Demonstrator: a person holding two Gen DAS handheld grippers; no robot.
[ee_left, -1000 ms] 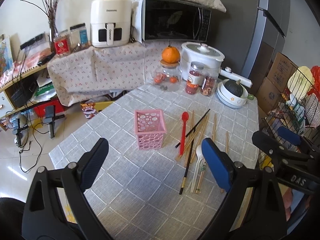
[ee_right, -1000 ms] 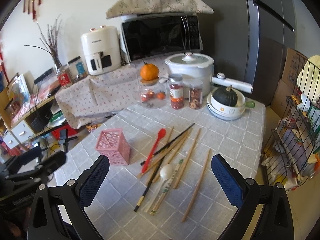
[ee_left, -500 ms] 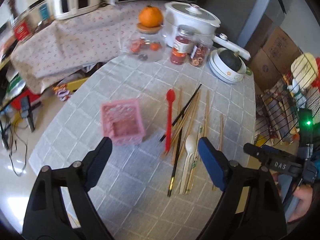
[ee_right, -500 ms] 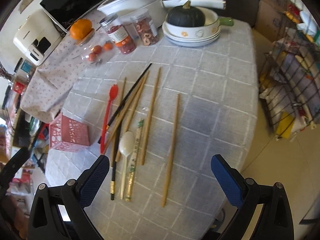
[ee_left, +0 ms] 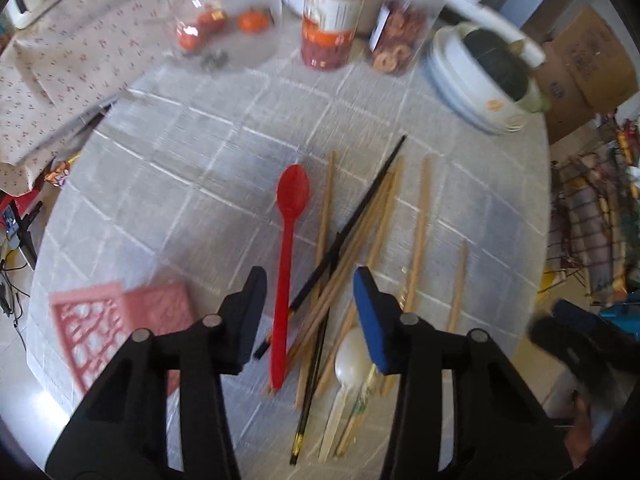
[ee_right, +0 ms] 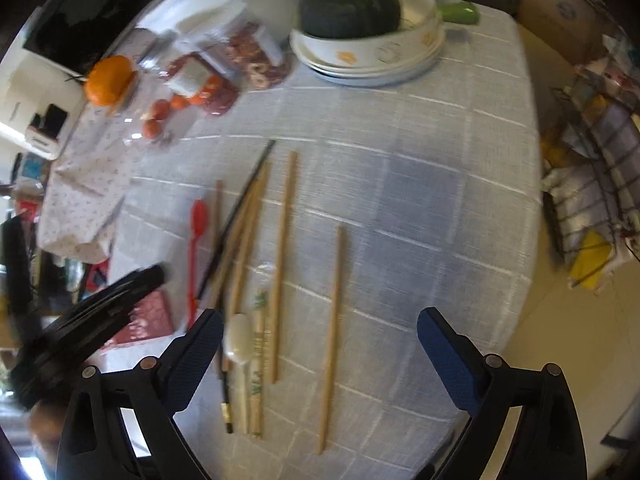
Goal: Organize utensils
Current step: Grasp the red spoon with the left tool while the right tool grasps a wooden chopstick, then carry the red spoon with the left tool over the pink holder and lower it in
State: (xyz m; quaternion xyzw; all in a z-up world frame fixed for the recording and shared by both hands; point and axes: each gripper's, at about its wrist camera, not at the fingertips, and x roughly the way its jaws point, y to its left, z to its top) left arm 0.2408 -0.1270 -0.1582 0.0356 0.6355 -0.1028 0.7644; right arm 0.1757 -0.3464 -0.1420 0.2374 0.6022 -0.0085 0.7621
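- Step in hand, by my read: first pick. Nothing looks sorted yet; the utensils all lie loose on the cloth.
- Your left gripper hangs over the near end of the pile, jaws apart and holding nothing, narrower than the right's. The red spoon handle runs up between them, just right of the left finger.
- Dark chopsticks and wooden ones cross just right of that handle, so centre on the spoon alone before you close.
- Then carry it left to the pink basket, just left of your gripper at the near table edge.
- Your right gripper hovers wide apart, empty, over the lone chopstick lying well right of the pile.
- White spoon sits by its left finger.
- Both views are motion-blurred; contact with the cloth can't be judged.
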